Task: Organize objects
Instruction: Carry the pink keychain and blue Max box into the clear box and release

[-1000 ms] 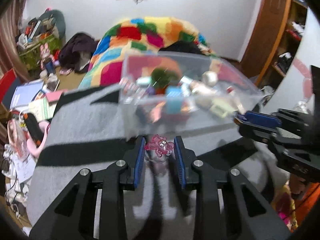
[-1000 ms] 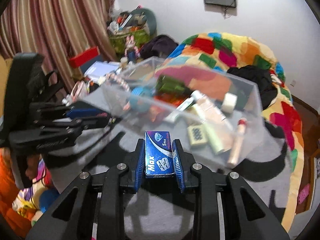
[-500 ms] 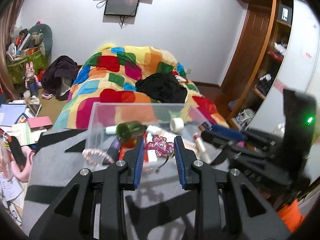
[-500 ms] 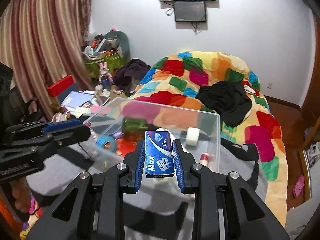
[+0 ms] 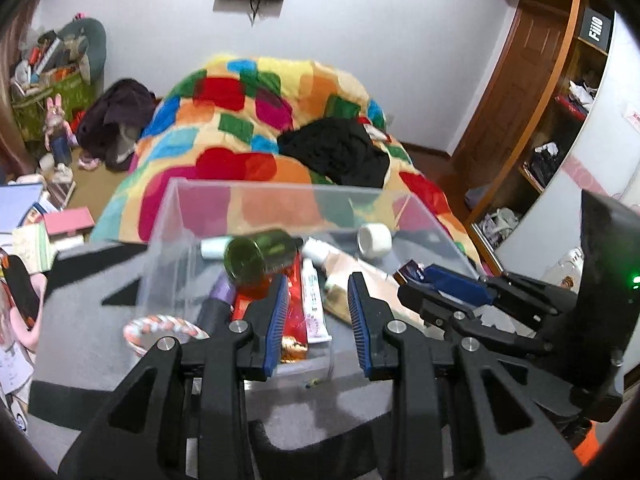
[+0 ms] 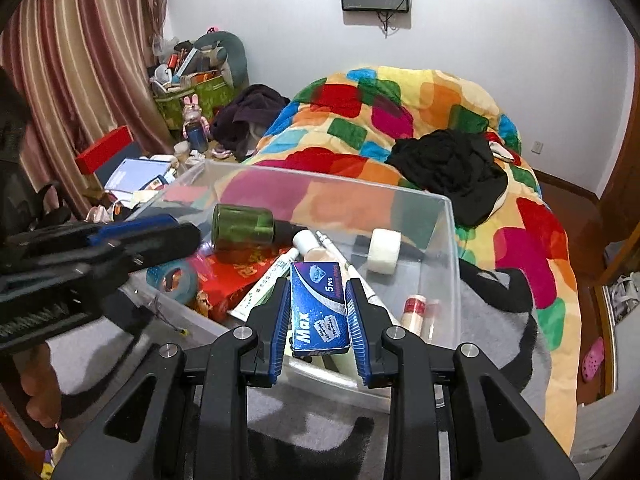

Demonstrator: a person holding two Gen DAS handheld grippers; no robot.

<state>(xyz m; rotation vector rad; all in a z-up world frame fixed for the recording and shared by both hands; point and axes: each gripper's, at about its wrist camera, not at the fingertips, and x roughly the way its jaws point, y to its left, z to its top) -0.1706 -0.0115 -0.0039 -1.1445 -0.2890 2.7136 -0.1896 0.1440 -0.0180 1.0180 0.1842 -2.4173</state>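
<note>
Left wrist view shows the left gripper (image 5: 318, 312) with its blue-padded fingers spread and nothing between them, poised over the near edge of the clear plastic bin (image 5: 280, 192). That bin sits on a grey and black blanket (image 5: 80, 344), and everything else I place by it. Inside lie a green bottle (image 5: 256, 254) on its side toward the far left, a white tape roll (image 5: 374, 240) toward the far right, a white tube (image 5: 314, 300) and a red packet (image 5: 294, 316) in the middle. A pink and white braided ring (image 5: 160, 328) rests against the bin's left wall; I cannot tell which side of the wall.

From the right wrist, the right gripper (image 6: 319, 314) pinches a blue blade box (image 6: 318, 312) marked "Max", held above the bin's near wall. Beyond the bin lies a patchwork quilt (image 6: 360, 120).
</note>
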